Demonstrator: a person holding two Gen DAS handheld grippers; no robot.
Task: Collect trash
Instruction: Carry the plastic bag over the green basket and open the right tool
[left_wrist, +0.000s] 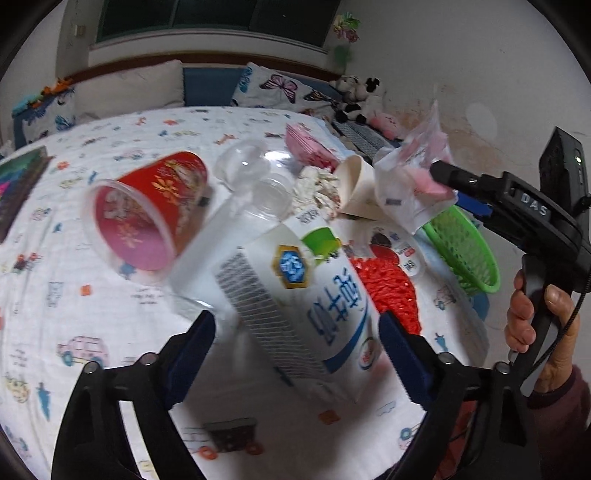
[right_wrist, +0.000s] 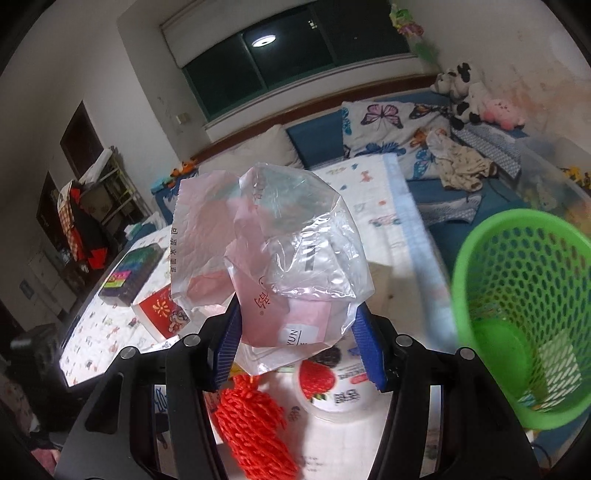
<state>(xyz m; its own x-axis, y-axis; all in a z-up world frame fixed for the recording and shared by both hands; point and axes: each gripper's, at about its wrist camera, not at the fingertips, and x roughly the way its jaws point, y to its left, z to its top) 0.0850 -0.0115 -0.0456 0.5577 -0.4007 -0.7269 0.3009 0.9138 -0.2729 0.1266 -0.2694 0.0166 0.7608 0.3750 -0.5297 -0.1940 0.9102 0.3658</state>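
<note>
In the left wrist view, the left tongs (left_wrist: 295, 332) are spread wide on either side of a white milk carton (left_wrist: 295, 295) that lies on the bed (left_wrist: 55, 314); the pads do not look to be touching it, so nothing is grasped yet. Beyond it lie a red cup (left_wrist: 147, 210) on its side, clear plastic cups (left_wrist: 255, 177), a crumpled tissue (left_wrist: 317, 186), a paper cup (left_wrist: 356, 184), a yogurt tub (left_wrist: 399, 247) and red netting (left_wrist: 391, 291), all still loose on the bed. The green basket (left_wrist: 465, 251) stands near the bed's right edge. In the right wrist view, the right tongs (right_wrist: 295, 339) are clenched on a crinkled plastic bag (right_wrist: 273, 258), held in the air to the left of the basket (right_wrist: 524, 325), not yet over its mouth. The basket looks nearly empty, so the task seems barely begun: the bag needs dropping in, and nearly everything else remains.
</note>
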